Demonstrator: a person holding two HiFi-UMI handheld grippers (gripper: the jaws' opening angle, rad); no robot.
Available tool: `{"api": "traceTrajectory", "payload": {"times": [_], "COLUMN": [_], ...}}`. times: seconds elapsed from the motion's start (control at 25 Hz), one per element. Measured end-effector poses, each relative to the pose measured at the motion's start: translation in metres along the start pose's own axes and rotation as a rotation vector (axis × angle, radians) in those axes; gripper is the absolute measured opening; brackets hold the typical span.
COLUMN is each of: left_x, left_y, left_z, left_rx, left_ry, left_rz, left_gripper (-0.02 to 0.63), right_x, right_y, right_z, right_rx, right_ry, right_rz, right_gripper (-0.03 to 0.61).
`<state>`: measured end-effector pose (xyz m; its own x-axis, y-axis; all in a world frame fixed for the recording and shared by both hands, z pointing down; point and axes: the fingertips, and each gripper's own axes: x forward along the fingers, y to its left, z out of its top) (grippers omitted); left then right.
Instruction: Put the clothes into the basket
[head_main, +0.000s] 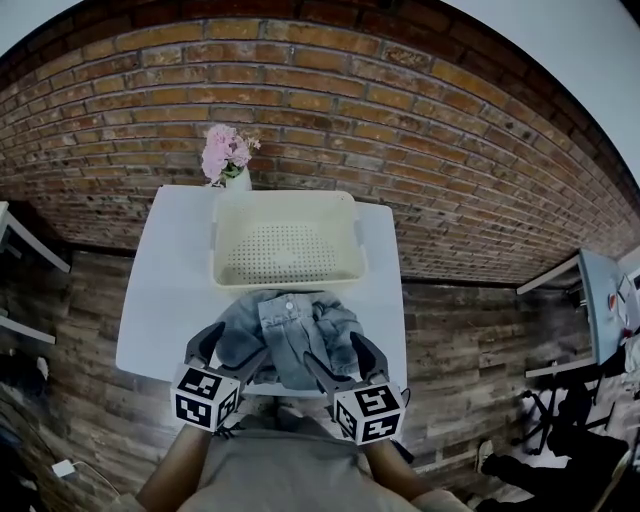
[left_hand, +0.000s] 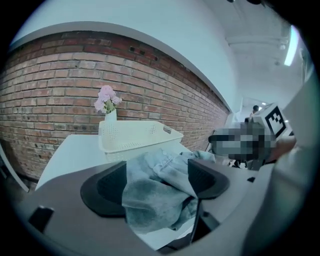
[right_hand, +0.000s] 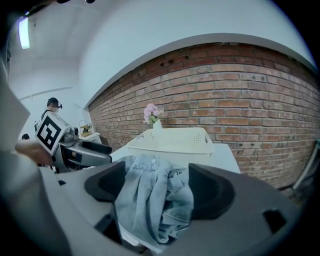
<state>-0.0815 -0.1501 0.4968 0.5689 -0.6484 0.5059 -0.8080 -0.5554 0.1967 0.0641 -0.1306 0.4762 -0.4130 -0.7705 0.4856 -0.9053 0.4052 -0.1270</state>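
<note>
L gripper (head_main: 228, 352), R gripper (head_main: 345, 362): jaws apart, unclamped, straddling crumpled pale-blue denim shirt (head_main: 295, 330) before basket (head_main: 288, 284).

A small white vase (head_main: 238, 179) of pink flowers (head_main: 226, 151) stands at the far edge of the white rectangular table (head_main: 165, 290), close against the red brick wall (head_main: 420, 130). The brown wooden plank floor (head_main: 470, 340) lies around it. A pale desk (head_main: 602, 300) sits off right, and a person (right_hand: 53, 104) stands far back.
</note>
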Motion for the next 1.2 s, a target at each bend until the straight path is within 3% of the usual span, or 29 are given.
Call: {"api": "traceTrajectory", "payload": {"times": [0.32,0.68,0.88,1.2], "left_x": [0.022,0.066,0.095,0.115], "left_y": [0.027,0.036,0.027,0.018], "left_z": [-0.036,-0.075,-0.102,-0.115], "left_rx": [-0.038,-0.118,-0.172,-0.223], "left_ry": [0.165,0.345,0.461,0.534], "left_rz": [0.000,-0.058,-0.148,-0.277], "left_gripper": [0.519,0.581,0.588,0.588], "right_x": [0.021,0.055,0.075,0.096], "right_y": [-0.040,-0.072,-0.071,-0.066], "right_z": [-0.034,-0.100,-0.140,-0.153], "right_rx": [0.039,0.103,0.267,0.231], "right_ry": [0.182,0.477,0.642,0.721], "right_rz": [-0.029,-0.012,0.122,0.284], "right_gripper": [0.542,0.578,0.580,0.581]}}
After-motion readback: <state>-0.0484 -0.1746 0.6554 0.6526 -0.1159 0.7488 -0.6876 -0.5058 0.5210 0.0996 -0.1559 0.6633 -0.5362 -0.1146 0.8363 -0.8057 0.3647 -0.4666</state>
